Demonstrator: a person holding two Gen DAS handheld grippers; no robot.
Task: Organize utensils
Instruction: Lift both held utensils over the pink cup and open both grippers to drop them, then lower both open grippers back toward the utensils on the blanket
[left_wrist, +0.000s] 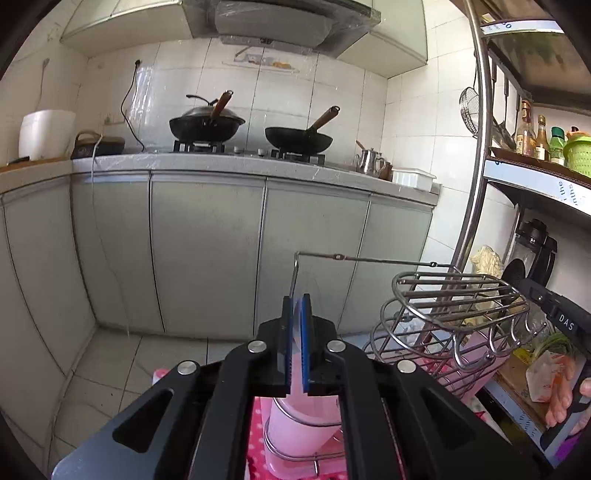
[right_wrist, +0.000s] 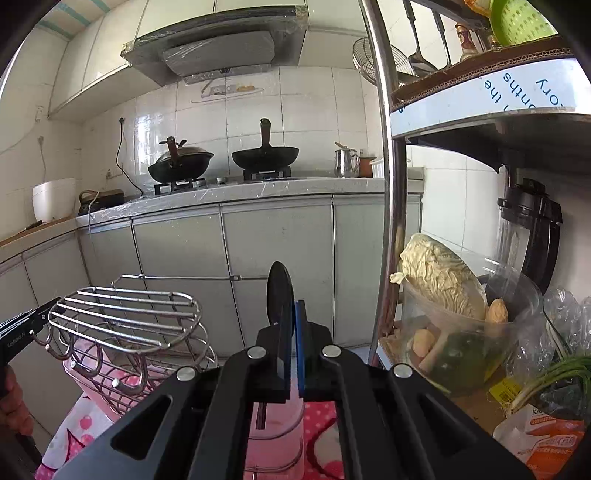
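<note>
My left gripper (left_wrist: 295, 306) is shut on a clear plastic utensil (left_wrist: 306, 286) whose see-through end sticks up past the fingertips. Below it stands a pink cup (left_wrist: 299, 428) in a wire ring. My right gripper (right_wrist: 291, 314) is shut on a black spoon (right_wrist: 280, 291), bowl up, above a pink cup (right_wrist: 275, 432). A wire utensil rack (left_wrist: 450, 306) with hooks stands on a pink patterned cloth; it also shows in the right wrist view (right_wrist: 125, 317).
Two black woks (left_wrist: 207, 125) sit on the stove across the room, above grey cabinets (left_wrist: 207, 251). A metal shelf post (right_wrist: 391, 206) stands to the right, with a cabbage (right_wrist: 439, 277), a blender (right_wrist: 532, 229) and green onions on the shelf.
</note>
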